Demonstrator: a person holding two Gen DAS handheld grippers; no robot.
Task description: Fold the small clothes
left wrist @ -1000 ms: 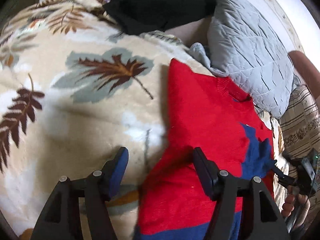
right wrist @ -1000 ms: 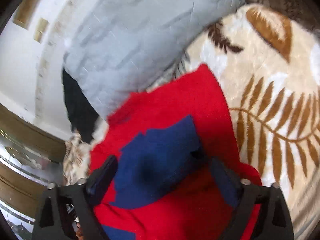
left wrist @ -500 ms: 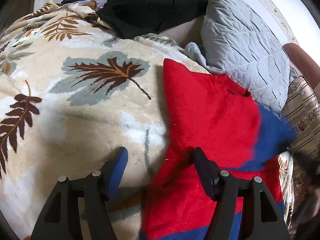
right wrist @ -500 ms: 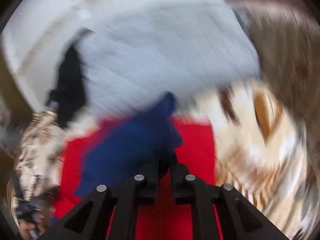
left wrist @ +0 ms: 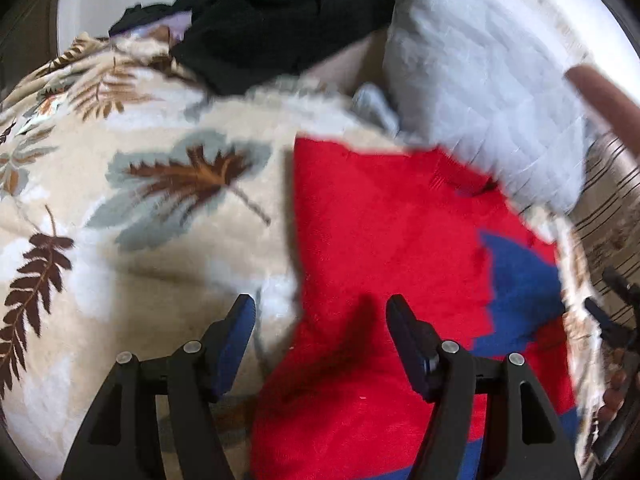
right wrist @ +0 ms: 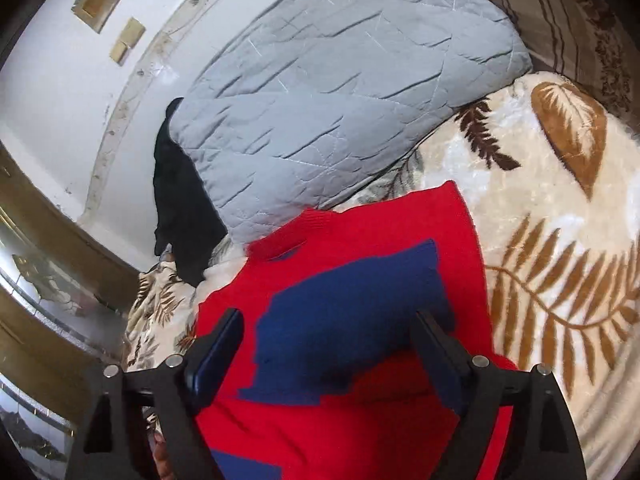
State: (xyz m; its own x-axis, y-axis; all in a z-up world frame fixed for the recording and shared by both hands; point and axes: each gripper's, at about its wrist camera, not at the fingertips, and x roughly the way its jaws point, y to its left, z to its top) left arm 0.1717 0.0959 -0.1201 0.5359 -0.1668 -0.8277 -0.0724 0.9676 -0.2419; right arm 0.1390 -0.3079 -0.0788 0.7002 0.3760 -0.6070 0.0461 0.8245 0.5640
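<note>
Red and blue sweater (right wrist: 360, 280) lies on a leaf-print blanket (left wrist: 120, 240); grey pillow (right wrist: 340, 100) at twelve o'clock. Left gripper (left wrist: 320, 320) and right gripper (right wrist: 328, 332) both hover with claws spread.

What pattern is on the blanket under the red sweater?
Brown and grey-blue leaves on cream; the blanket shows it best in the left wrist view.

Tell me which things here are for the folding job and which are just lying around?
For the job:
red and blue sweater, lying flat
left gripper, open above its edge
right gripper, open above the blue patch

Just lying about:
grey quilted pillow
black clothes
leaf-pattern blanket, under everything
</note>
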